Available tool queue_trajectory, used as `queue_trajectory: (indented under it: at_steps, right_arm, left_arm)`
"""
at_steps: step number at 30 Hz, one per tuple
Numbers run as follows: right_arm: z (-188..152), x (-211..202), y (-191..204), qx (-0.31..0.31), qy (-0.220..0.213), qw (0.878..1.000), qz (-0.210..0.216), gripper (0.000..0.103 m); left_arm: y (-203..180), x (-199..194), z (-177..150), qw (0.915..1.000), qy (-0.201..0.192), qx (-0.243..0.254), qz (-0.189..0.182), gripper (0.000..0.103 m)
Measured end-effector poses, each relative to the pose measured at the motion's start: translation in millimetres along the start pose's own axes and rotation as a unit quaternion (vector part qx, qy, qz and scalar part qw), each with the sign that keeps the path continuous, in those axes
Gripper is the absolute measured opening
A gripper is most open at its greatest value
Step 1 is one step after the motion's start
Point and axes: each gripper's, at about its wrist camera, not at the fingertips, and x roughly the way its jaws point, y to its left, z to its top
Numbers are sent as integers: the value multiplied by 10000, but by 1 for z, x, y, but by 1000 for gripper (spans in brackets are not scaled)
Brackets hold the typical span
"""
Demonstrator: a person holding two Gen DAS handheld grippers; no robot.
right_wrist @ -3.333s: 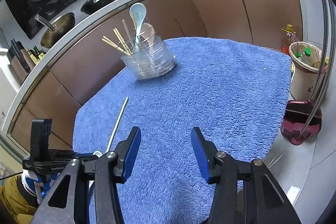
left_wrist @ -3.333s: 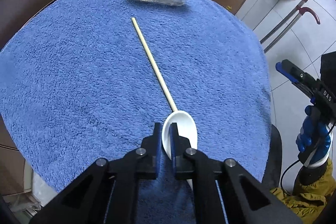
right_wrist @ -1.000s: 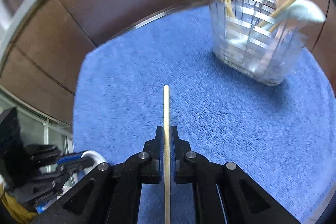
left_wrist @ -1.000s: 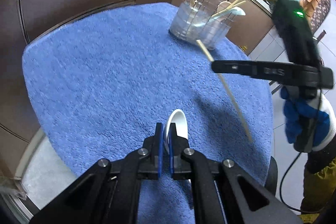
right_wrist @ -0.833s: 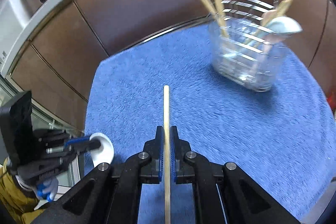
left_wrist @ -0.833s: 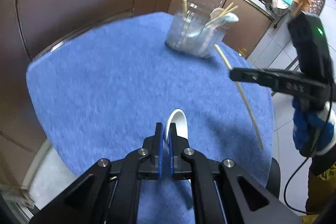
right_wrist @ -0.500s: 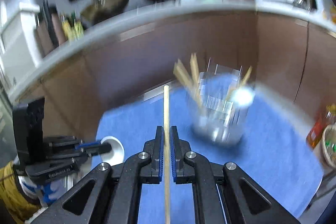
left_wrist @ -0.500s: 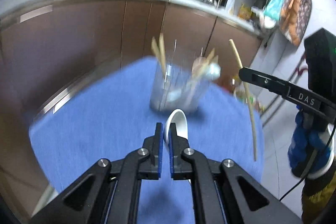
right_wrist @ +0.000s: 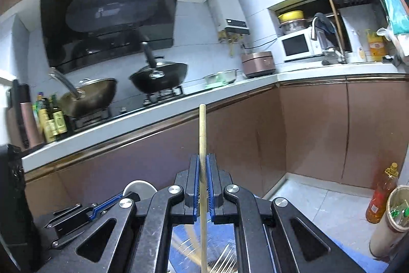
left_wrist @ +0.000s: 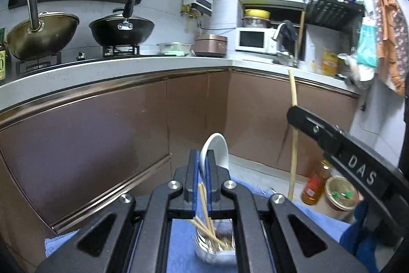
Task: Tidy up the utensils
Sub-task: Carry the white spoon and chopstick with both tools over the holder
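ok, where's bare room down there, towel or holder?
Bare towel shows right of the holder, up to the gloved hand, and a strip shows on its left. The holder's visible section is crowded with leaning chopsticks; the rest is hidden under the left tongs.

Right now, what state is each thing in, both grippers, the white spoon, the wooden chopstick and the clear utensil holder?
Left gripper: shut on the white ceramic spoon.
White ceramic spoon: held in the air, bowl sticking out past the jaws.
Right gripper: shut on the long wooden chopstick.
Long wooden chopstick: held in the air, gripped partway along.
Clear plastic utensil holder: upright on the blue towel, chopsticks inside.
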Motion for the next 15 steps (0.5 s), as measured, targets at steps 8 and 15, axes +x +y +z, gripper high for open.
queue_trajectory:
  at_steps: [8, 15]
  right_arm:
    - [-30, 26, -17, -80, 125, 9996, -254, 6]
    - [-57, 14, -23, -170, 295, 9989, -328, 7]
  left_arm:
    - [-3, 43, -25, 9996, 2, -199, 213, 4]
    - [-6, 52, -48, 9997, -6, -228, 90, 9]
